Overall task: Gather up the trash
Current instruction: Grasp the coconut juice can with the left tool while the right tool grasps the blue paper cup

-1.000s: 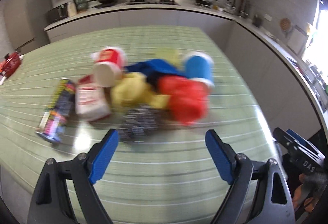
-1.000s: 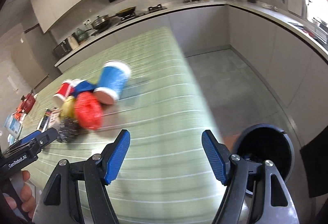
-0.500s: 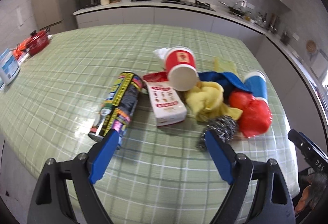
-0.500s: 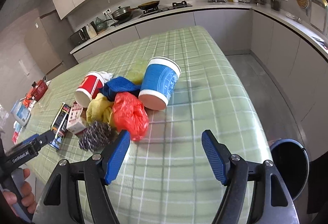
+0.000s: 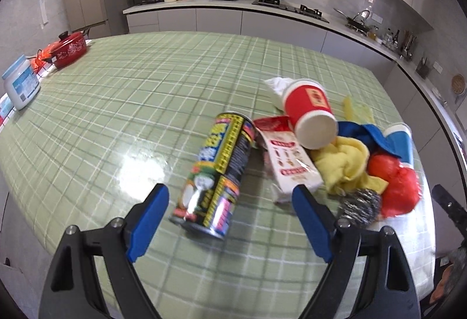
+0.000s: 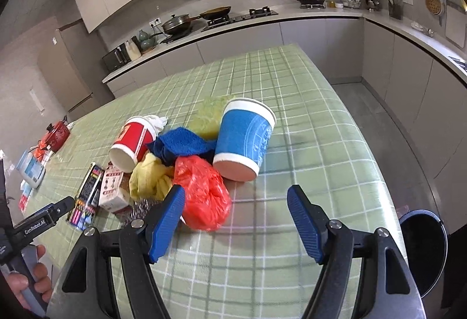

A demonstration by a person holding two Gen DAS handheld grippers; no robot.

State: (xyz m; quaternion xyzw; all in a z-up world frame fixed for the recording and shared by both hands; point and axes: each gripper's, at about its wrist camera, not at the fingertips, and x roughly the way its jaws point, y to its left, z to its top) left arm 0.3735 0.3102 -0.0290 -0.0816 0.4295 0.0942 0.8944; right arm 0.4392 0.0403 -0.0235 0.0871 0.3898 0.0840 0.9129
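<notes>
1. Both your tongs are released and carry nothing: the left gripper [image 5: 230, 219] hangs over the near end of the printed can [image 5: 217, 178], and the right gripper [image 6: 235, 219] has only the red plastic bag [image 6: 201, 196] showing between its blue pads.
2. The trash sits in one heap at the centre of the green checked table [image 5: 116, 102]: can at the left of it, white carton [image 5: 289, 161] touching the can's right side, red cup [image 5: 312, 117] above, blue cup [image 6: 243, 140] at the right.
3. The bin [image 6: 423, 249] stands on the floor at the lower right of the right wrist view.
4. The can looks like the likely first pick for the left. It lies on its side, so straddle its round body crosswise, not its ends.
5. Lower until both pads flank the can, then squeeze; it may roll toward the carton.
6. Keep the right tongs clear of the bag until you commit.
</notes>
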